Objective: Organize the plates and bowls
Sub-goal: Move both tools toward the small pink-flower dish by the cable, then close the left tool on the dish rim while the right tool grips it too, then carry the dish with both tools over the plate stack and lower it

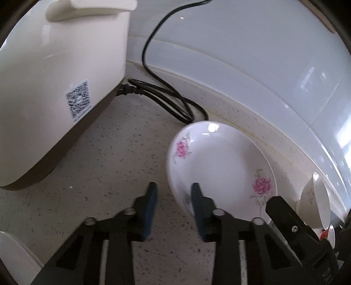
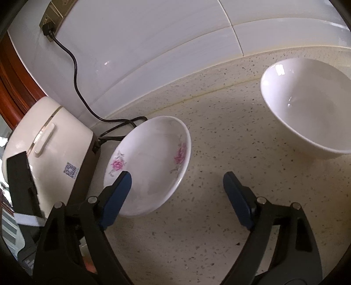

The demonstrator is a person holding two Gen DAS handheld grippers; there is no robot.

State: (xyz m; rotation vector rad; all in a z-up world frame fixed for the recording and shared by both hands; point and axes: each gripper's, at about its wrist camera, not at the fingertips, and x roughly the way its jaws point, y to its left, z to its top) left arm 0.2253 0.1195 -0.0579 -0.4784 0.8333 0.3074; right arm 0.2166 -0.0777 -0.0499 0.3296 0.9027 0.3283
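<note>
A white plate (image 1: 219, 166) with pink flowers lies tilted on the speckled counter (image 1: 105, 157), its far rim over a black cord (image 1: 166, 98). My left gripper (image 1: 174, 194) reaches down at the plate's near-left rim. One blue pad lies over the plate's inside and the other stands outside, with a strip of counter showing between it and the rim. The jaws are narrow but not pressing. In the right wrist view my right gripper (image 2: 177, 193) is wide open above the counter, its left finger in front of the plate (image 2: 153, 162). A large white bowl (image 2: 307, 109) stands at the far right.
A cream rice cooker (image 1: 54, 87) (image 2: 50, 142) stands left of the plate. Its cord (image 2: 74, 72) runs up the tiled wall to an outlet (image 2: 52, 15). Small white bowls (image 1: 316, 201) lean at the right edge of the left wrist view.
</note>
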